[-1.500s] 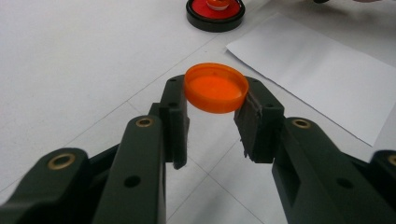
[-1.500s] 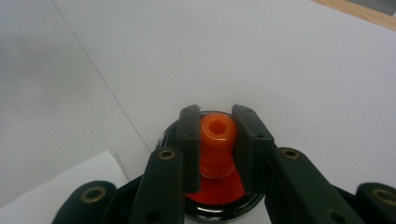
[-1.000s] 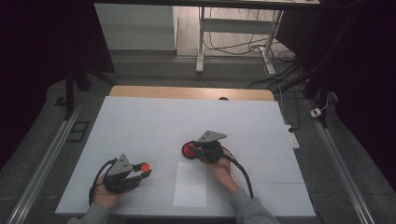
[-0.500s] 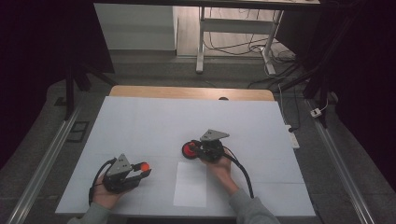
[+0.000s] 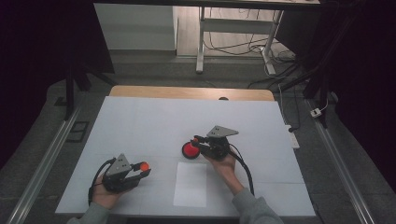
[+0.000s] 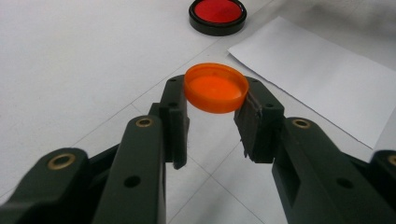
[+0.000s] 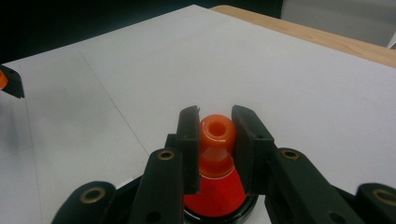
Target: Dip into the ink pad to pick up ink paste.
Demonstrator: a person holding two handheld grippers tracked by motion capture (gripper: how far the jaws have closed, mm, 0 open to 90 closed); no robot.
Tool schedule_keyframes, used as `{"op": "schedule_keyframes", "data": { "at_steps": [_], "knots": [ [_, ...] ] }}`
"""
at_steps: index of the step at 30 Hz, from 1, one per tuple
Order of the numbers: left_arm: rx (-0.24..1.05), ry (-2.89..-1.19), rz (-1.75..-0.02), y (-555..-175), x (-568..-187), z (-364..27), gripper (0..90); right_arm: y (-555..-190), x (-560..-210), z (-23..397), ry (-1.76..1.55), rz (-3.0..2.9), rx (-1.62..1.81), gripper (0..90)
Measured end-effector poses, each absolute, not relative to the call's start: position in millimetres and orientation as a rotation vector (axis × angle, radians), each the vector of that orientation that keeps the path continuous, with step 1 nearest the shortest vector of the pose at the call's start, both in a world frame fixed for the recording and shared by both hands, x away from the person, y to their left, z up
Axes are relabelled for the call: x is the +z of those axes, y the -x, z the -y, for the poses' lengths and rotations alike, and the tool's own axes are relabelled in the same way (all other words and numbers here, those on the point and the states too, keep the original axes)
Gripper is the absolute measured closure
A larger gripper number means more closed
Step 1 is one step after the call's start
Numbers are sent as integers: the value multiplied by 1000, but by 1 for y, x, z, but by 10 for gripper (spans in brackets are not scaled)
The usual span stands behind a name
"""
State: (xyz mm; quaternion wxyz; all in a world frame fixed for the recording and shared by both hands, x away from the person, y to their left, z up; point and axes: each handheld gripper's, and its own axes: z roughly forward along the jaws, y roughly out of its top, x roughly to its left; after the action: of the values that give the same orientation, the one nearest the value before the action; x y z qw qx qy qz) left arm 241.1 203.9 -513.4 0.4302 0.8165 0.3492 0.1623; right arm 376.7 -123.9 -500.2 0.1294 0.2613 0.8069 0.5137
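Observation:
My left gripper (image 5: 141,170) rests at the front left of the white table, shut on a round orange cap (image 6: 215,92) held by its rim just above the surface. My right gripper (image 5: 200,140) is near the table's middle, shut on the orange knob of a small stamp-like piece (image 7: 216,134). That piece stands upright over a red pad in a round black case (image 5: 190,150). The left gripper view shows this pad (image 6: 217,11) farther off. Whether the piece touches the pad I cannot tell.
A white sheet of paper (image 5: 191,184) lies flat between the two hands near the front edge. The white table cover (image 5: 140,121) stretches back to a wooden strip (image 5: 187,92). Table legs and cables stand on the floor beyond.
My right gripper has risen slightly over the red pad with the orange piece still in it. The left gripper and its cap have stayed put.

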Motion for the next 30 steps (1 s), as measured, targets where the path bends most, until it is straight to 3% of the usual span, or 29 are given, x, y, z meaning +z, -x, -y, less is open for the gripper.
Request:
{"op": "schedule_keyframes", "data": {
  "at_steps": [30],
  "knots": [
    [403, -2037, -876, -242, -514, -205, 648, -362, -481, 137, -723, -2335, 1542, 725]
  ]
}}
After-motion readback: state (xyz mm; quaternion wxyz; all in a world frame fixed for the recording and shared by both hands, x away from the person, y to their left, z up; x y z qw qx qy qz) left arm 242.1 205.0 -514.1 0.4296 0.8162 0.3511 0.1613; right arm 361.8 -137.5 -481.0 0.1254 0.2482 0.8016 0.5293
